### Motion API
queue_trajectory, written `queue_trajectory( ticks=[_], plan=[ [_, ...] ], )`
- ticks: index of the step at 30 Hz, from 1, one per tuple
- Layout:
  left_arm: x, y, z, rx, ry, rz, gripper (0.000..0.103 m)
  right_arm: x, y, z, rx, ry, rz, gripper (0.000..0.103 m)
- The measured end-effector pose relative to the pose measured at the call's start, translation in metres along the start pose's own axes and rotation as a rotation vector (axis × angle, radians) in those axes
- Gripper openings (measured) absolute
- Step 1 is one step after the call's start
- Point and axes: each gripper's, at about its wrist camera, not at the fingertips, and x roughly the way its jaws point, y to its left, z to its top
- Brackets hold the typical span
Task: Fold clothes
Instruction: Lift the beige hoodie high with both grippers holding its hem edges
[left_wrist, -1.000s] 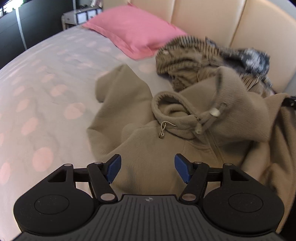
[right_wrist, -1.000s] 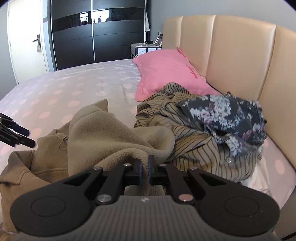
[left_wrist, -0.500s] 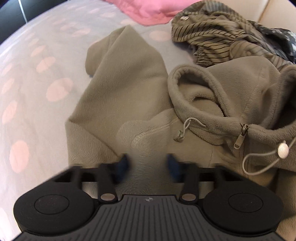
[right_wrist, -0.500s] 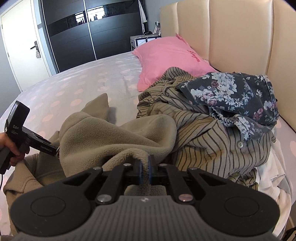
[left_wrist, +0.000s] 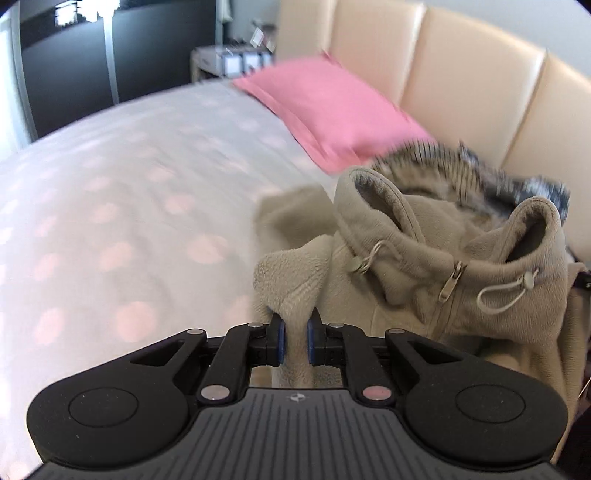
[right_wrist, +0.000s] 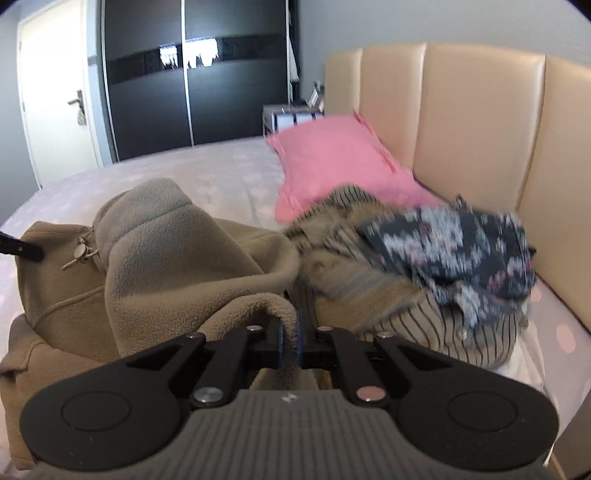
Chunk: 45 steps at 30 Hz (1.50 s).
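A beige fleece hoodie with a zip and drawcords lies bunched on the bed, its hood standing up. My left gripper has a thick fold of its fleece between the blue pads, and the jaws are closing on it. In the right wrist view the same hoodie is draped in front of my right gripper, which is shut on another edge of the fleece. A black tip of the left gripper shows at the far left, by the collar.
A striped shirt and a dark floral garment are piled to the right, against the padded headboard. A pink pillow lies behind them. The dotted white sheet spreads to the left. A dark wardrobe stands beyond the bed.
My left gripper went from wide open above the hoodie to closed on a fold of it, and lifted the fold. The right gripper stayed shut on the fleece.
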Motion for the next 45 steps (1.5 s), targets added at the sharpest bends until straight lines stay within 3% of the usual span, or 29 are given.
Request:
queue_trajectory(
  ticks=[4,13,17,21,25,34,36,40,45],
  plan=[
    [-0.084,0.012,-0.004,-0.029,-0.149,0.044,0.009,-0.039,0.034,0.041,-0.058,-0.140,0.032,0.007],
    [-0.282,0.029,-0.020,-0.080,-0.496,0.156,0.009,-0.146,0.085,0.130,-0.145,-0.483,0.011,0.007],
    [-0.360,0.029,-0.035,-0.099,-0.663,0.200,0.009,-0.189,0.105,0.148,-0.157,-0.560,0.065,0.007],
    [-0.419,0.024,-0.054,-0.110,-0.792,0.243,0.009,-0.224,0.123,0.146,-0.175,-0.661,0.095,0.007],
    [-0.443,-0.002,-0.077,-0.050,-0.857,0.263,0.009,-0.273,0.127,0.136,-0.175,-0.828,0.076,0.007],
    [-0.493,-0.047,-0.120,0.032,-1.019,0.267,0.009,-0.343,0.116,0.121,-0.132,-0.950,0.138,0.007],
    [-0.497,-0.051,-0.124,0.051,-1.039,0.273,0.009,-0.354,0.116,0.115,-0.126,-0.952,0.156,0.007],
    [-0.497,-0.047,-0.119,0.059,-1.027,0.287,0.009,-0.338,0.125,0.118,-0.149,-0.928,0.164,0.007],
    [-0.457,-0.008,-0.108,0.007,-0.896,0.322,0.009,-0.272,0.145,0.128,-0.189,-0.794,0.186,0.007]
  ],
)
